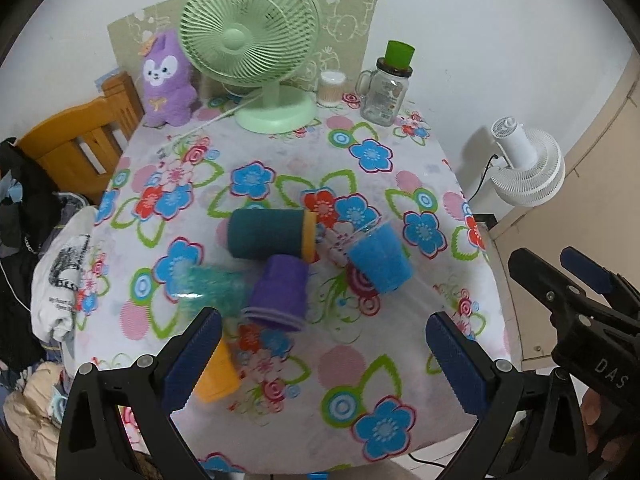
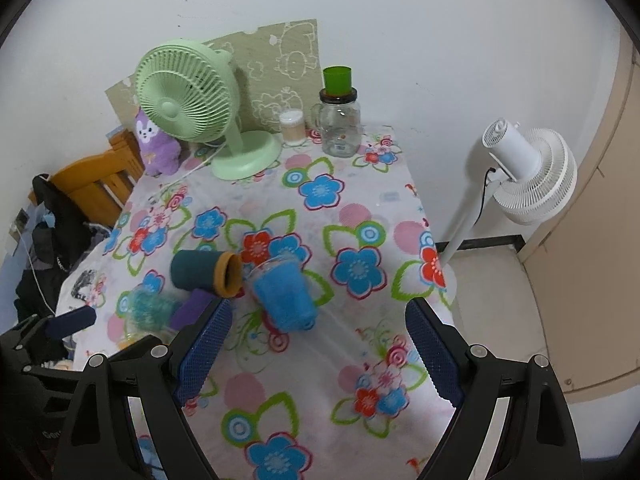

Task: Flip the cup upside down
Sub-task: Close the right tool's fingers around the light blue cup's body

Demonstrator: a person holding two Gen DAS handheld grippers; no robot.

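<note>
Beyond spread right fingers (image 2: pixel 434 354), blue cup (image 2: pixel 286 298) tipped, untouched

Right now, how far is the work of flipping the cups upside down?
Done: the purple cup looks mouth-down on the tablecloth. In hand: nothing; the left gripper and the right gripper are open above the table. Left: the dark teal cup lies on its side, the blue cup is tilted, and the blurry green cup and the orange cup also seem toppled.

Home; floral tablecloth (image 1: pixel 280 364), plush toy (image 1: pixel 166 80), desk fan (image 1: pixel 250 40).
</note>
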